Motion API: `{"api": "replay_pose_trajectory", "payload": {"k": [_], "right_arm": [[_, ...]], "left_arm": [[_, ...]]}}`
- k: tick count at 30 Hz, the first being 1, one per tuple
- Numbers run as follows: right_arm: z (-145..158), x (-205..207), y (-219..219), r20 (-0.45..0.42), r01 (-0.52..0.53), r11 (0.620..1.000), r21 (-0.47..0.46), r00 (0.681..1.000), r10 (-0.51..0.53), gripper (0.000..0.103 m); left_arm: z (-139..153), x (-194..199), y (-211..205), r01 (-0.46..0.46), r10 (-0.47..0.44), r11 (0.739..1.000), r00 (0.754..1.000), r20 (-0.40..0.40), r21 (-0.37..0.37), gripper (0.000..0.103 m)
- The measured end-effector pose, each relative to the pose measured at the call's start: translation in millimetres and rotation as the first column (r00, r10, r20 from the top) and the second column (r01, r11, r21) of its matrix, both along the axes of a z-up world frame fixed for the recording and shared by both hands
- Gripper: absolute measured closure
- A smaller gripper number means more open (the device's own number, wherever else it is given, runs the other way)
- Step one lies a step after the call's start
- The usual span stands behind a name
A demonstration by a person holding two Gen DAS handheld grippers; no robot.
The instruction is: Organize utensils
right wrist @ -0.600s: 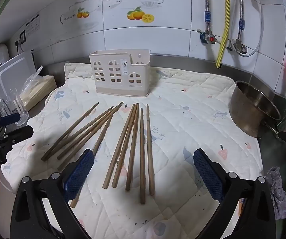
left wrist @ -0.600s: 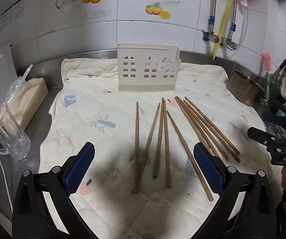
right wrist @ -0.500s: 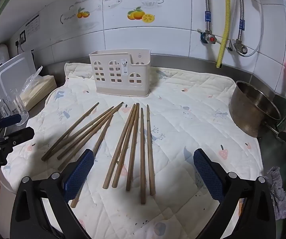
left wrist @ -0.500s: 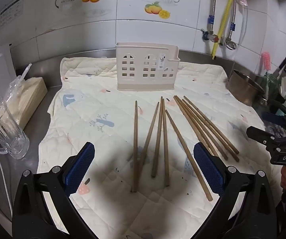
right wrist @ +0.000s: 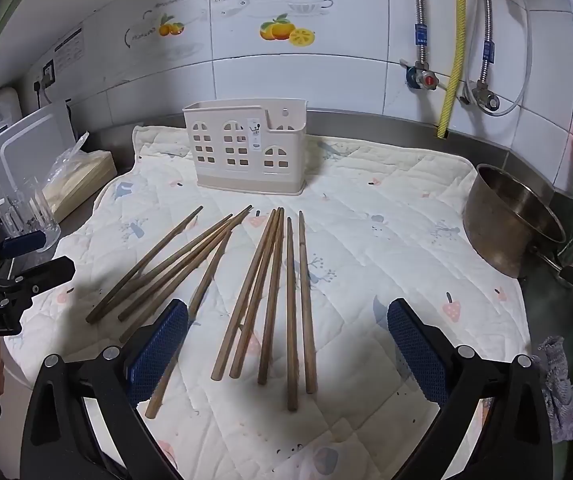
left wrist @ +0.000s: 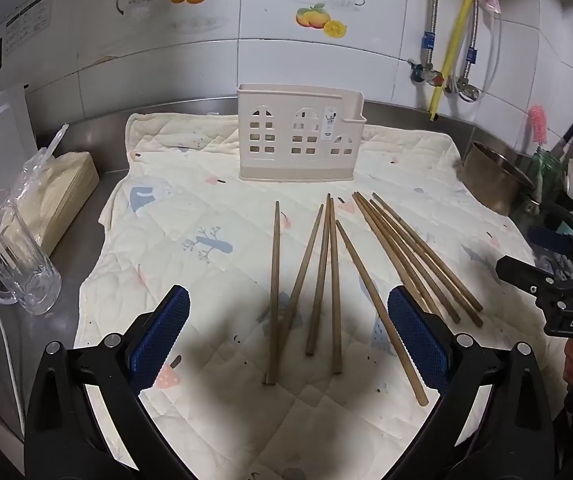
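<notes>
Your left gripper (left wrist: 288,334) is wide open above the wooden chopsticks (left wrist: 328,276), which lie on the cloth (left wrist: 190,208) near the holder (left wrist: 298,138).

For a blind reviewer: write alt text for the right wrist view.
Ten wooden chopsticks lie loose on a quilted mat before an empty cream utensil holder. The open right gripper hovers over them, holding nothing. A metal pot sits to the right.

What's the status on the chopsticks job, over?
Left gripper open, empty. Right gripper open, empty. Chopsticks all loose on the quilted mat, none in the holder. Path to the holder unobstructed.
</notes>
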State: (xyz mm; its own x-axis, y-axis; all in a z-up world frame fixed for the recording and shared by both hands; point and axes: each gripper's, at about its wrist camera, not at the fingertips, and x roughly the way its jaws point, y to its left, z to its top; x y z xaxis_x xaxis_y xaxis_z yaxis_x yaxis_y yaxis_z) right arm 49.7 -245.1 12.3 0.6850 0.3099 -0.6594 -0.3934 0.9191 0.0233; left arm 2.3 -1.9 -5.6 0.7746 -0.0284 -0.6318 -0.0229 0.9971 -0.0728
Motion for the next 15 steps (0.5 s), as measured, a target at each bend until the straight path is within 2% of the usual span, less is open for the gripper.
{"api": "replay_pose_trajectory", "payload": {"k": [15], "right_arm": [[0.8, -0.4, -0.5, 0.002, -0.005, 1.0, 0.009, 1.0, 0.005, 0.006]], "left_arm": [[-1.2, 1.9, 4.0, -0.004, 0.004, 1.0, 1.0, 0.0, -0.004, 0.005]]}}
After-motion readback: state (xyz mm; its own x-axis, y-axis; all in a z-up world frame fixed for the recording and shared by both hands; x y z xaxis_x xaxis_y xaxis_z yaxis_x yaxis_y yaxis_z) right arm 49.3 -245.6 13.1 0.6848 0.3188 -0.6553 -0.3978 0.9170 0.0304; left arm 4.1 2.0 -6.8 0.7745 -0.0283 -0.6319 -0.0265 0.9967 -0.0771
